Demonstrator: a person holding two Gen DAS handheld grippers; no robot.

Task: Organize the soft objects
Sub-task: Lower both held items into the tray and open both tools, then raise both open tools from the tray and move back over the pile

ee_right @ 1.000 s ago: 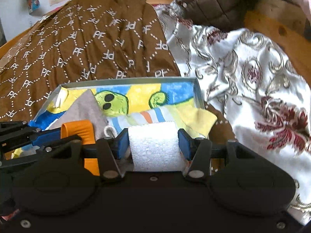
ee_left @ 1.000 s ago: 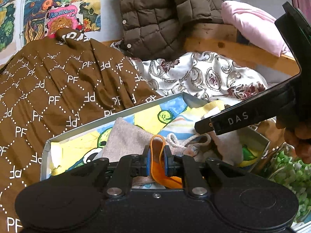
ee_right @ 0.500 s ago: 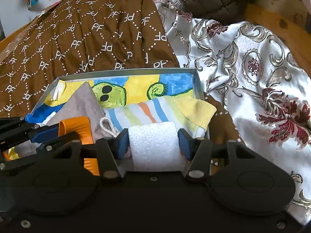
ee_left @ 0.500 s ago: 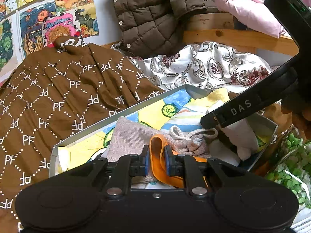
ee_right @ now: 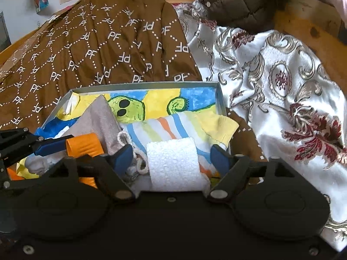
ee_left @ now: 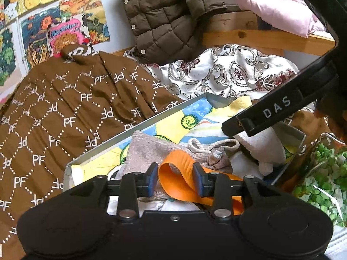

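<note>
A shallow metal box (ee_right: 143,84) (ee_left: 138,127) lined with a cartoon drawing holds soft things. Among them are a beige drawstring pouch (ee_left: 151,149) (ee_right: 99,119) and a striped sock (ee_right: 164,127). My left gripper (ee_left: 175,178) is over the box's near end and its jaws are opening. An orange band loop (ee_left: 175,169) (ee_right: 83,145) sits loose between the pads, resting on the pouch. My right gripper (ee_right: 172,157) is opening too. A white foam block (ee_right: 173,162) (ee_left: 264,147) stands between its pads with a gap on each side. One right finger (ee_left: 260,119) marked DAS crosses the left wrist view.
A brown cloth printed PF (ee_right: 104,39) lies behind the box on the left, and a silver floral cloth (ee_right: 279,75) on the right. A brown quilted jacket (ee_left: 164,13) and a pink cloth (ee_left: 275,6) hang over a wooden rail (ee_left: 260,36). A jar of green pebbles (ee_left: 325,173) stands beside the box.
Both grippers' jaws have spread apart. The foam block now stands free between the right pads, and the orange loop has sprung wider between the left pads.
</note>
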